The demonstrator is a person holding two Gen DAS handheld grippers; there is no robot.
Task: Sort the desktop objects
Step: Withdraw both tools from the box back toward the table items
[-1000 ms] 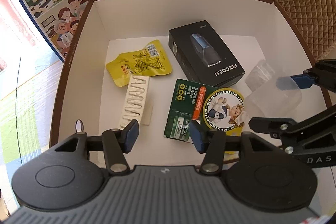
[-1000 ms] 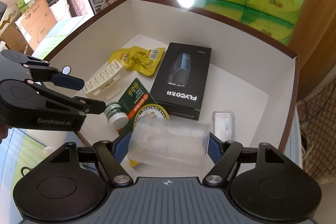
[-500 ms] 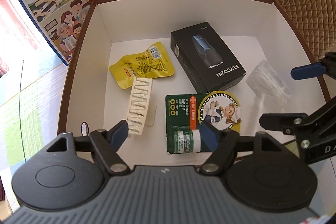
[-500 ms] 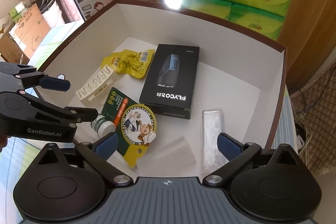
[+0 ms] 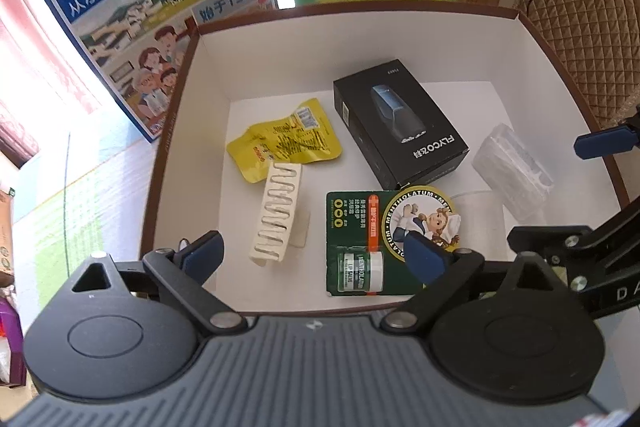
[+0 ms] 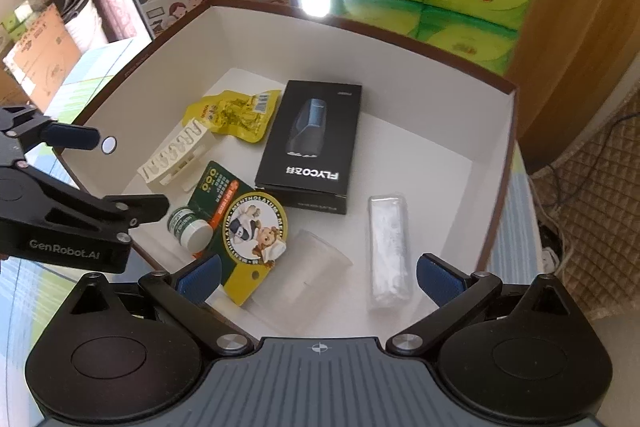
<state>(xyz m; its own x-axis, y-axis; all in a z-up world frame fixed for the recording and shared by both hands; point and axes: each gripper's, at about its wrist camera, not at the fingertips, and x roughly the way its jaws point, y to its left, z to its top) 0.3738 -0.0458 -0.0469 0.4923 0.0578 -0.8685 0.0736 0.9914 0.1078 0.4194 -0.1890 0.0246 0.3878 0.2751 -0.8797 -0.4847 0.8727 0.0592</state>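
clear plastic packet (image 6: 389, 251) lay flat on box floor near right wall, long axis running from near edge toward far wall | black FLYCO box (image 6: 311, 146) just left of it, lip salve card (image 6: 236, 215) beyond | white box (image 6: 496, 155) | right gripper (image 6: 318, 277) fingers wide, empty | left gripper (image 5: 316, 255) fingers wide, empty
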